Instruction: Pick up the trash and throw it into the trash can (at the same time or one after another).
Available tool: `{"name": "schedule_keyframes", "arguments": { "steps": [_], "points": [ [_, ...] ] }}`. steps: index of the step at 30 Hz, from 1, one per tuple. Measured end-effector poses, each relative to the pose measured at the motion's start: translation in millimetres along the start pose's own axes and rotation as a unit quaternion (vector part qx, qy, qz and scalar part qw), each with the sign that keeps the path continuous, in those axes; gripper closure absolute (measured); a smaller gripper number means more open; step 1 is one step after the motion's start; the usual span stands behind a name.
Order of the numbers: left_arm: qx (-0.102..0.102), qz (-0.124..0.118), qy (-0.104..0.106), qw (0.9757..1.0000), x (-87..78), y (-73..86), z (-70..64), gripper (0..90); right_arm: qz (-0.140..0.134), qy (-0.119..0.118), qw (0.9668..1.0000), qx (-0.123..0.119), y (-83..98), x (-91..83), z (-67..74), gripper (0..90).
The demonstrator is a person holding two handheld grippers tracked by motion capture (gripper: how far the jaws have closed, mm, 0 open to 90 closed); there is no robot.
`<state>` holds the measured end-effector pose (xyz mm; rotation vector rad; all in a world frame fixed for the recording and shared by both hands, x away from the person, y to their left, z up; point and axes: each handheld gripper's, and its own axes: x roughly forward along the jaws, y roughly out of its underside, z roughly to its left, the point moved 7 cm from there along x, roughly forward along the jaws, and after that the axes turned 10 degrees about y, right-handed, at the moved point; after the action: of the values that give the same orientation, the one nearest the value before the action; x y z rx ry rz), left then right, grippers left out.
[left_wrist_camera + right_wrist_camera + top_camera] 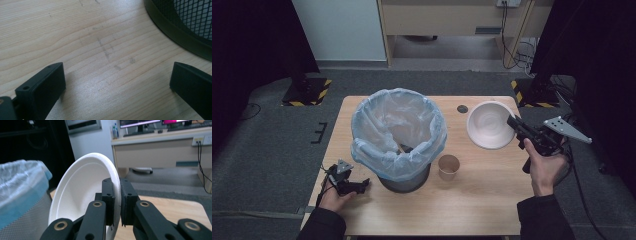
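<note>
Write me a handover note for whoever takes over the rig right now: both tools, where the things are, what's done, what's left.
Right tool: shut on the rim of the white bowl, held tilted up off the table, right of the bin.
Left tool: open, empty, low over the table by the bin's base.
Paper cup: upright on the table, right of the bin, untouched.
Done: bowl gripped and lifted.
Left, probably: carry the bowl over the lined bin and drop it in; then likely the cup.

readable text: none
monitors (140,123): lit, too small to read
floor stands (307,92): yellow-black hazard stripes, maybe tape, no words
</note>
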<state>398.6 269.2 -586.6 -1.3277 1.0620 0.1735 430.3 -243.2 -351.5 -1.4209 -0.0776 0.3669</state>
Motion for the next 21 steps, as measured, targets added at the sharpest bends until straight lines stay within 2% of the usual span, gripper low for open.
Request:
{"name": "schedule_keyframes", "arguments": {
  "steps": [5,12,21],
  "points": [
    [0.000,0.000,0.000,1.0000,0.0,0.0,0.0,0.0,-0.029,-0.010,0.9995,0.005,-12.0,-5.1,4.9,84.1],
    [0.000,0.000,0.000,1.0000,0.0,0.0,0.0,0.0,-0.053,-0.023,0.9983,0.009,-25.6,-7.6,10.2,84.1],
    [0.000,0.000,0.000,1.0000,0.0,0.0,0.0,0.0,-0.098,-0.046,0.9940,0.016,-52.5,-19.3,24.0,84.1]
  ]
}}
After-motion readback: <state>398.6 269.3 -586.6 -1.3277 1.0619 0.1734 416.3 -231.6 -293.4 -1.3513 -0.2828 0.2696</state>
